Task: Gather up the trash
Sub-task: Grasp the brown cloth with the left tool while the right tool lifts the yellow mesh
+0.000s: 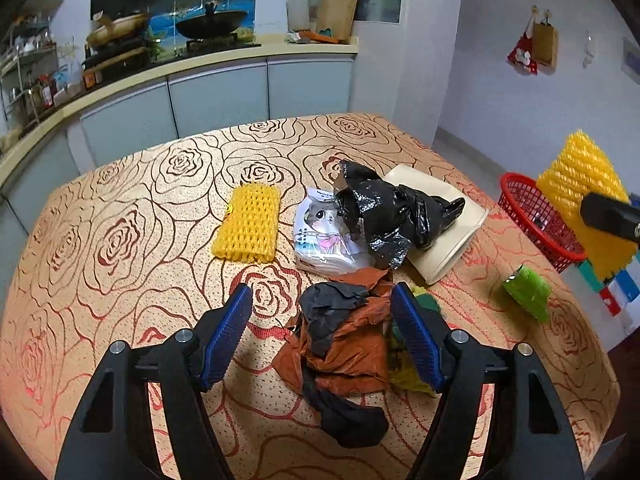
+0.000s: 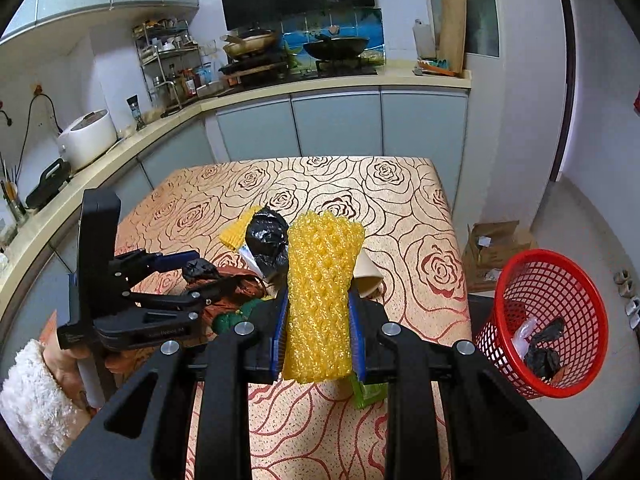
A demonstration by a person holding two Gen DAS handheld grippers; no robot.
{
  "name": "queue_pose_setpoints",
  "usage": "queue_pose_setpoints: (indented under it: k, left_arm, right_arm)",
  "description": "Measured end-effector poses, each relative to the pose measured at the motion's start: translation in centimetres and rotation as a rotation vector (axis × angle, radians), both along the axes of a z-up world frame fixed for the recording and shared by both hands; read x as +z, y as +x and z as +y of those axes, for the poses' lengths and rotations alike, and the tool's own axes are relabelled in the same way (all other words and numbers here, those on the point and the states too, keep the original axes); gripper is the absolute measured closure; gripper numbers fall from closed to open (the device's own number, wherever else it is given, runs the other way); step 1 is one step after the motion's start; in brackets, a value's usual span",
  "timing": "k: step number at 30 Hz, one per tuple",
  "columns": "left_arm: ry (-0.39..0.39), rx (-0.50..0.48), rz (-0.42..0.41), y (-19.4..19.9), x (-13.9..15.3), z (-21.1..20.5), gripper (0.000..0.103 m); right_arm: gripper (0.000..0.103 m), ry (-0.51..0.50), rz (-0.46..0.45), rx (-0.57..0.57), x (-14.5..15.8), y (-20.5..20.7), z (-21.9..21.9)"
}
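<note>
On the rose-patterned table (image 1: 120, 220), at the left, a yellow foam net (image 1: 247, 227) lies flat, well clear of either gripper. Just right of it sits a white packet (image 1: 320, 236) with a cartoon print, and a crumpled black bag (image 1: 384, 212) leans over the packet's far corner and onto a cream tray (image 1: 452, 236).

Nearer the camera, the left gripper (image 1: 322, 334) stands with its jaws spread, no pad pressing on anything. Between the blue pads (image 1: 226, 336) lies a heap of brown paper (image 1: 352, 344) with black scraps over and under it. The heap sits toward the right pad, which it looks to touch or nearly touch; the left pad stands apart from it over bare cloth. Something green and yellow (image 1: 404, 364) shows beside and behind the right pad. In the right wrist view a hand (image 2: 70, 364) in a fluffy white sleeve holds this gripper low over the heap.

Further right, a green wrapper (image 1: 528, 292) lies near the table's edge.

The right gripper (image 2: 318, 332) pinches a second foam net (image 2: 320, 296), upright, its lower half squeezed between the pads and its top standing free above them, lifted off the table.

At the far right a red basket (image 2: 560, 272) stands beside the table, with a black scrap (image 2: 544, 352) and something pale inside.
</note>
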State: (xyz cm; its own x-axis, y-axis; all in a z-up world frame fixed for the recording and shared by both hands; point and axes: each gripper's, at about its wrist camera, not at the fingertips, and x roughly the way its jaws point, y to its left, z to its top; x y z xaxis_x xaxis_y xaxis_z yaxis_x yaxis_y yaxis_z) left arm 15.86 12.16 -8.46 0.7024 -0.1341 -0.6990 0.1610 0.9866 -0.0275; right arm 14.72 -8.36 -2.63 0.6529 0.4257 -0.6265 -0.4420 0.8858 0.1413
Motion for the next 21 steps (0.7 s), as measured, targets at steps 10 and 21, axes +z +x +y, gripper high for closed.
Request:
queue_pose_setpoints:
  k: [10, 21]
  left_arm:
    - [-0.053, -0.008, -0.017, -1.1, 0.7, 1.0, 0.081]
    - [-0.078, 0.091, -0.061, -3.1, 3.0, 3.3, 0.085]
  right_arm:
    - [0.078, 0.028, 0.013, -0.008, 0.2, 0.1, -0.1]
    - [0.078, 0.052, -0.016, -0.015, 1.5, -0.8, -0.7]
